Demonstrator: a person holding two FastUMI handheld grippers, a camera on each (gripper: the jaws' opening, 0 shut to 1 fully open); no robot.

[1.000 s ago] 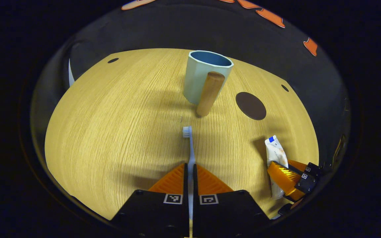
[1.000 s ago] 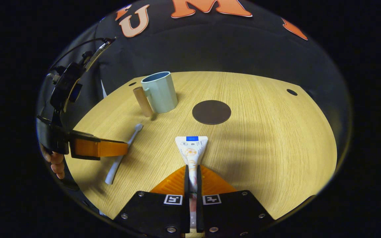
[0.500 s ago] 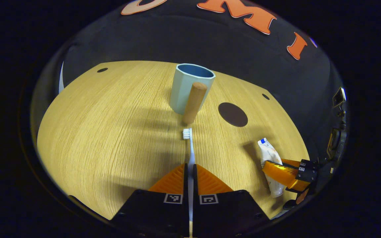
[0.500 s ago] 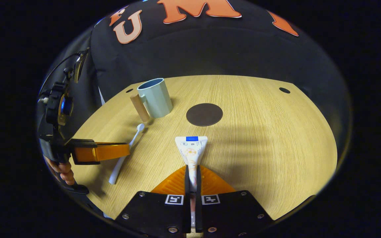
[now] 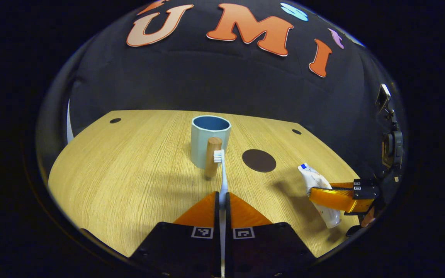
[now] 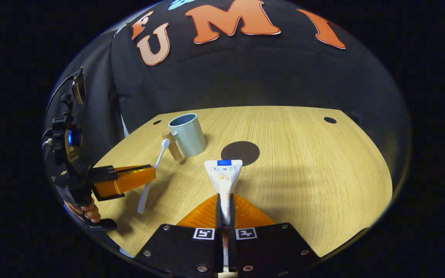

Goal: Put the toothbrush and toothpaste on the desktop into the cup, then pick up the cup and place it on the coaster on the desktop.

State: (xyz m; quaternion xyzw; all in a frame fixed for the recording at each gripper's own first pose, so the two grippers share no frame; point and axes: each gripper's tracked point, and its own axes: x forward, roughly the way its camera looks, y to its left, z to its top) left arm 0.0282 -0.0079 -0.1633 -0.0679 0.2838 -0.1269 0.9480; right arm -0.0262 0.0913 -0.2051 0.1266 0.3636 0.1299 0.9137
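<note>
The left gripper [image 5: 222,195] has its fingers closed on the brush [image 5: 222,173] along its handle, the bristle end sticking out ahead of the tips. The right gripper [image 6: 224,200] pinches the paste [image 6: 223,175] near its cap end, the flat crimped end ahead. Both look light — the brush stiff and slim, likely to pivot; the tube soft, so it may bend. The cup [image 5: 209,144] stands ahead of both tips, the coaster [image 5: 259,160] beside it — the cup's wooden handle seems the natural hold.
</note>
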